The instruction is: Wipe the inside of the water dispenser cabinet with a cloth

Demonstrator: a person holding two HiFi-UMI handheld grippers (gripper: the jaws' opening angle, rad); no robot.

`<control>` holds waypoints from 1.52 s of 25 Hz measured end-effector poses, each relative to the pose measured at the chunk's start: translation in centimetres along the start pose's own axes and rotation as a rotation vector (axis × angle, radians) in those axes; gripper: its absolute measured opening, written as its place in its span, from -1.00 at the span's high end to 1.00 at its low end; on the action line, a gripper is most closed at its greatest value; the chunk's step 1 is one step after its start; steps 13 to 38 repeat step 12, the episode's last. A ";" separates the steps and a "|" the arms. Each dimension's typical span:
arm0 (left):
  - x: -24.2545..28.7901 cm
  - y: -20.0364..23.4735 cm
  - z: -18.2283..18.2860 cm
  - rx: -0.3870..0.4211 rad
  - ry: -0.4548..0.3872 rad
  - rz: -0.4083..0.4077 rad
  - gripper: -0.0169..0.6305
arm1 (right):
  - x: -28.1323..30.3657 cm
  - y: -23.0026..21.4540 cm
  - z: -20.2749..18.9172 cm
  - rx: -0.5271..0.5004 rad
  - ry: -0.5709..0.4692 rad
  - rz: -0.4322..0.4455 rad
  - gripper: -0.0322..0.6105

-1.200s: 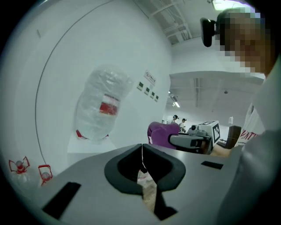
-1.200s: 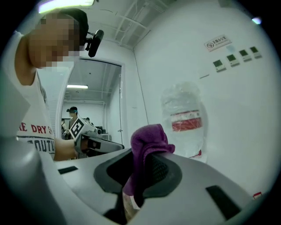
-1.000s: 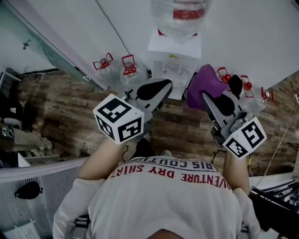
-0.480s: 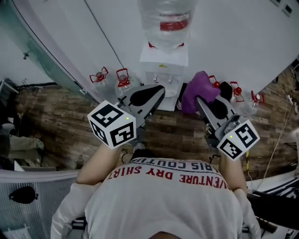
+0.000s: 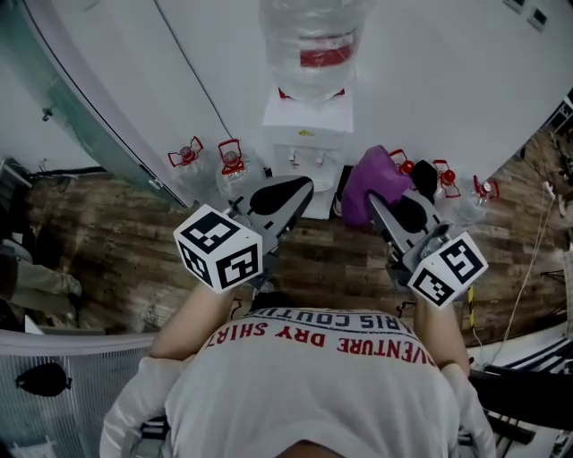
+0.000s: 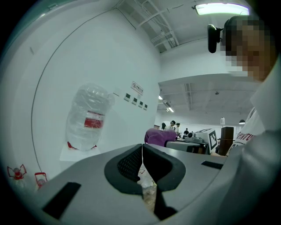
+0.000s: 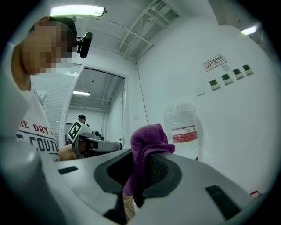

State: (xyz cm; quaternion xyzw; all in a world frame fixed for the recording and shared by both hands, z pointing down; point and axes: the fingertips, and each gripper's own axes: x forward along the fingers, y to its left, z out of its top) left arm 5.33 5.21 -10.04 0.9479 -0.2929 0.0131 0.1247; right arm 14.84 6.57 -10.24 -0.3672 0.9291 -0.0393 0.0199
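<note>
My right gripper (image 7: 139, 159) is clamped on the purple cloth (image 5: 374, 174). My left gripper (image 6: 142, 151) is closed, empty. The water dispenser (image 5: 306, 125) stands ahead.

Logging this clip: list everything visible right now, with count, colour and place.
water dispenser: one, white, against the wall ahead
bottle: one, clear with a red label, on top of the water dispenser
spare bottles: several, clear with red tops, on the floor either side of the water dispenser
cloth: one, purple, clamped in the right gripper
floor: brown wood planks
left gripper: grey, jaws together, empty
right gripper: grey, shut on the cloth
</note>
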 end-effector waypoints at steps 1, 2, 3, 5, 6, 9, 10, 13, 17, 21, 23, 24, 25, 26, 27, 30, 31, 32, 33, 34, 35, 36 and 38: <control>0.0 0.0 -0.2 -0.005 0.003 0.000 0.86 | 0.0 0.0 -0.1 0.003 0.003 -0.002 0.70; -0.1 0.0 -0.3 -0.012 0.005 -0.001 0.86 | 0.0 0.0 -0.3 0.007 0.006 -0.004 0.70; -0.1 0.0 -0.4 -0.019 0.006 -0.002 0.86 | 0.0 0.0 -0.4 0.012 0.009 -0.005 0.70; -0.2 0.0 -0.5 -0.029 0.004 -0.001 0.86 | 0.0 0.0 -0.5 0.017 0.014 -0.003 0.70; -0.2 0.0 -0.5 -0.031 0.003 0.001 0.86 | 0.0 0.1 -0.5 0.019 0.015 -0.002 0.70; 0.0 0.0 -0.4 -0.025 0.001 0.002 0.86 | -0.1 0.2 -0.4 0.019 0.011 0.002 0.70; 0.0 0.0 -0.4 -0.021 0.002 0.001 0.86 | -0.1 0.2 -0.4 0.020 0.010 0.004 0.70; 0.2 -0.1 -0.3 -0.013 0.004 -0.002 0.86 | -0.1 0.3 -0.3 0.022 0.008 0.009 0.70; 0.2 -0.1 -0.3 -0.013 0.004 -0.002 0.86 | -0.1 0.3 -0.3 0.022 0.008 0.009 0.70; 0.2 -0.1 -0.3 -0.013 0.004 -0.002 0.86 | -0.1 0.3 -0.3 0.022 0.008 0.009 0.70; 0.2 -0.1 -0.3 -0.013 0.004 -0.002 0.86 | -0.1 0.3 -0.3 0.022 0.008 0.009 0.70; 0.2 -0.1 -0.3 -0.013 0.004 -0.002 0.86 | -0.1 0.3 -0.3 0.022 0.008 0.009 0.70; 0.2 -0.1 -0.3 -0.013 0.004 -0.002 0.86 | -0.1 0.3 -0.3 0.022 0.008 0.009 0.70; 0.2 -0.1 -0.3 -0.013 0.004 -0.002 0.86 | -0.1 0.3 -0.3 0.022 0.008 0.009 0.70; 0.2 -0.1 -0.3 -0.013 0.004 -0.002 0.86 | -0.1 0.3 -0.3 0.022 0.008 0.009 0.70; 0.2 -0.1 -0.3 -0.013 0.004 -0.002 0.86 | -0.1 0.3 -0.3 0.022 0.008 0.009 0.70; 0.2 -0.1 -0.3 -0.013 0.004 -0.002 0.86 | -0.1 0.3 -0.3 0.022 0.008 0.009 0.70; 0.2 -0.1 -0.3 -0.013 0.004 -0.002 0.86 | -0.1 0.3 -0.3 0.022 0.008 0.009 0.70; 0.2 -0.1 -0.3 -0.013 0.004 -0.002 0.86 | -0.1 0.3 -0.3 0.022 0.008 0.009 0.70; 0.2 -0.1 -0.3 -0.013 0.004 -0.002 0.86 | -0.1 0.3 -0.3 0.022 0.008 0.009 0.70; 0.2 -0.1 -0.3 -0.013 0.004 -0.002 0.86 | -0.1 0.3 -0.3 0.022 0.008 0.009 0.70; 0.2 -0.1 -0.3 -0.013 0.004 -0.002 0.86 | -0.1 0.3 -0.3 0.022 0.008 0.009 0.70; 0.2 -0.1 -0.3 -0.013 0.004 -0.002 0.86 | -0.1 0.3 -0.3 0.022 0.008 0.009 0.70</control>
